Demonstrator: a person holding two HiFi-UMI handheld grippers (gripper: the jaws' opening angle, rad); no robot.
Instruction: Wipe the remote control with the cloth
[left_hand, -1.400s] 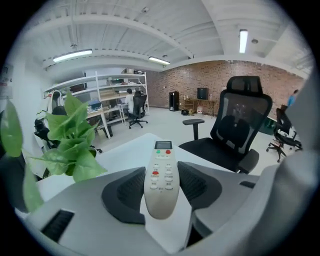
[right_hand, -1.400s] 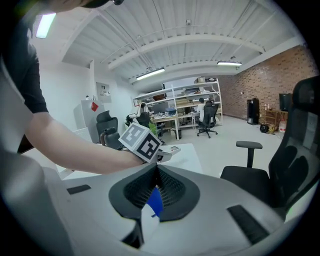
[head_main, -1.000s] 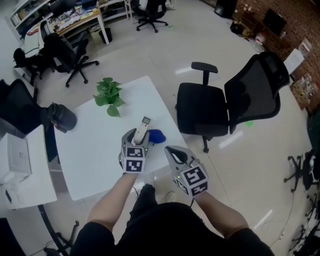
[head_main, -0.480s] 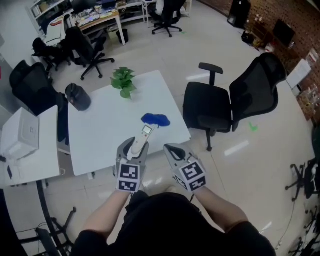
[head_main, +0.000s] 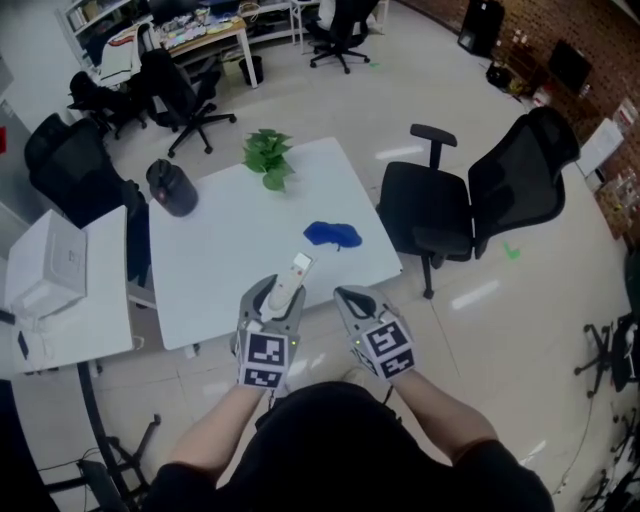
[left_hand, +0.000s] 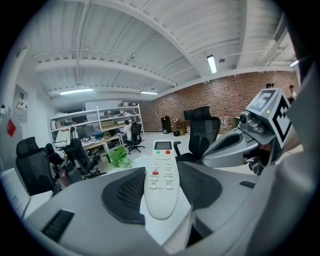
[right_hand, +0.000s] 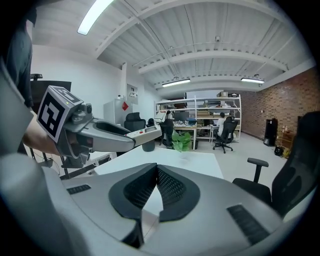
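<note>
A white remote control (head_main: 290, 283) (left_hand: 160, 177) with red and green buttons sticks out from between the jaws of my left gripper (head_main: 276, 295) (left_hand: 162, 187), which is shut on its lower half and holds it above the near edge of the white table (head_main: 230, 260). The remote control (right_hand: 143, 133) also shows from the side in the right gripper view. A crumpled blue cloth (head_main: 332, 235) lies on the table, beyond the remote and to the right. My right gripper (head_main: 352, 301) (right_hand: 156, 187) is shut with nothing in it, just right of the left one.
A potted green plant (head_main: 269, 155) and a dark cylindrical object (head_main: 172, 188) stand at the table's far side. A black office chair (head_main: 470, 210) is right of the table. A second white desk with a white box (head_main: 48, 265) is to the left.
Both grippers have drawn back from the table toward the body, the left one carrying the remote up and off the table. The blue cloth now lies uncovered on the table.
</note>
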